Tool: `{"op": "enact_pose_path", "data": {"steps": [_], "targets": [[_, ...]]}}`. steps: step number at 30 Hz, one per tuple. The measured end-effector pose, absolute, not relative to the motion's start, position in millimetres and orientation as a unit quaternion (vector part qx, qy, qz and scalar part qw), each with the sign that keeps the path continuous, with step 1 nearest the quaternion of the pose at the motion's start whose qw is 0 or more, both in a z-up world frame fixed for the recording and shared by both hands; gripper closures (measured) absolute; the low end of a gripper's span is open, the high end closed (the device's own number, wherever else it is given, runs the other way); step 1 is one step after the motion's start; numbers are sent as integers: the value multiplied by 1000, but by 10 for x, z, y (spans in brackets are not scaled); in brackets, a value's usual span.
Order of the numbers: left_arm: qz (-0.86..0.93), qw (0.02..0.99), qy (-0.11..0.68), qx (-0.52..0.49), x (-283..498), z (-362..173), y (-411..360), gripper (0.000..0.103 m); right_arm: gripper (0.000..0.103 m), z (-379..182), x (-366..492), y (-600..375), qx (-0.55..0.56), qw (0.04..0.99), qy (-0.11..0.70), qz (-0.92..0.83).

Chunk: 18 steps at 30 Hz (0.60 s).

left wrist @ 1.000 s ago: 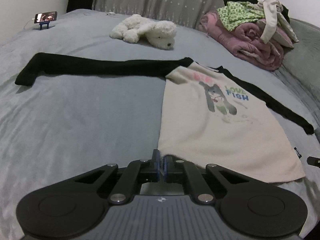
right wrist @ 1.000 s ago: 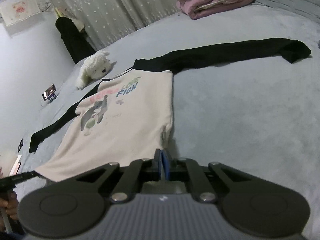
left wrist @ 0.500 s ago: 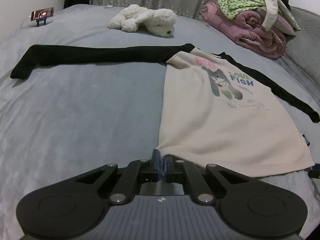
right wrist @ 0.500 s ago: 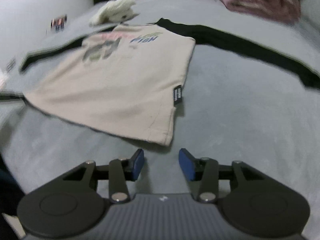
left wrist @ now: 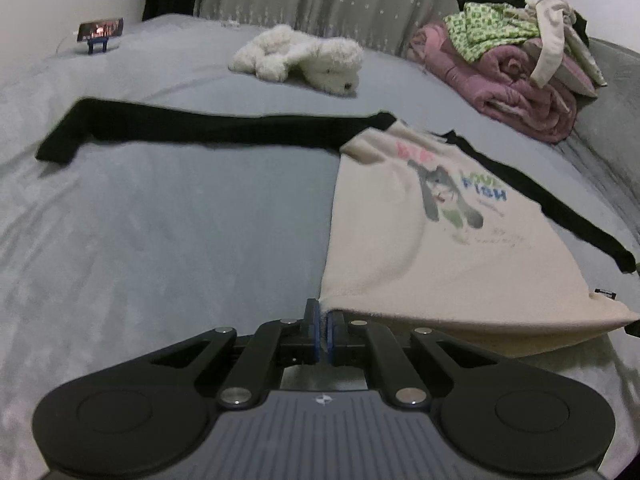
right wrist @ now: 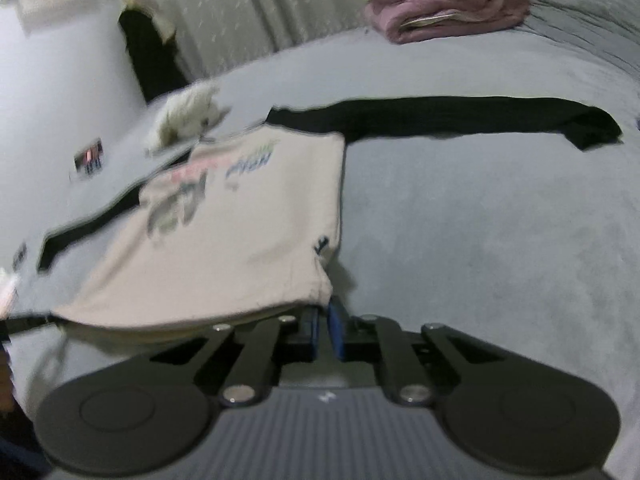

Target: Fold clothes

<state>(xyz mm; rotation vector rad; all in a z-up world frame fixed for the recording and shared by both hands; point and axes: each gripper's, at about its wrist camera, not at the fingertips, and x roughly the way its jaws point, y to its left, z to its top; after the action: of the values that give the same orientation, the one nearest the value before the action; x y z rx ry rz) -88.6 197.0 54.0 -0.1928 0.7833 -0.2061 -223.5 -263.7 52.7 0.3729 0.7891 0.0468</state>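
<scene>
A cream long-sleeved shirt (left wrist: 420,248) with black sleeves and a cartoon print lies front-up on the grey bed (left wrist: 160,240). One black sleeve (left wrist: 200,128) stretches far left, the other (left wrist: 560,208) runs down the right side. My left gripper (left wrist: 323,320) is shut on the hem's near left corner. In the blurred right wrist view the same shirt (right wrist: 240,240) sits left of centre. My right gripper (right wrist: 326,320) has its jaws closing on the hem's other corner, with the cloth pinched between the blue pads. A sleeve (right wrist: 460,116) lies spread to the right.
A white plush toy (left wrist: 304,60) lies beyond the shirt. A pink blanket roll topped with clothes (left wrist: 520,68) is heaped at the back right. A phone on a stand (left wrist: 100,32) sits at the far left. A curtain hangs behind the bed.
My right gripper opened half a second ago in front of the hem corner and has now closed on it. The left gripper stays clamped on its corner.
</scene>
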Motion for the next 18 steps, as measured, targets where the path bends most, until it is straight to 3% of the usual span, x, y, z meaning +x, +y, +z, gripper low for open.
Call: {"op": "enact_pose_path", "data": {"steps": [10, 18], "targets": [[-115, 927, 350, -65, -1130, 941, 1966, 101, 96, 691, -2382, -2933, 267, 889, 372, 29], [-134, 924, 350, 79, -1482, 1029, 1742, 100, 97, 930, -2572, -2841, 166, 893, 413, 67]]}}
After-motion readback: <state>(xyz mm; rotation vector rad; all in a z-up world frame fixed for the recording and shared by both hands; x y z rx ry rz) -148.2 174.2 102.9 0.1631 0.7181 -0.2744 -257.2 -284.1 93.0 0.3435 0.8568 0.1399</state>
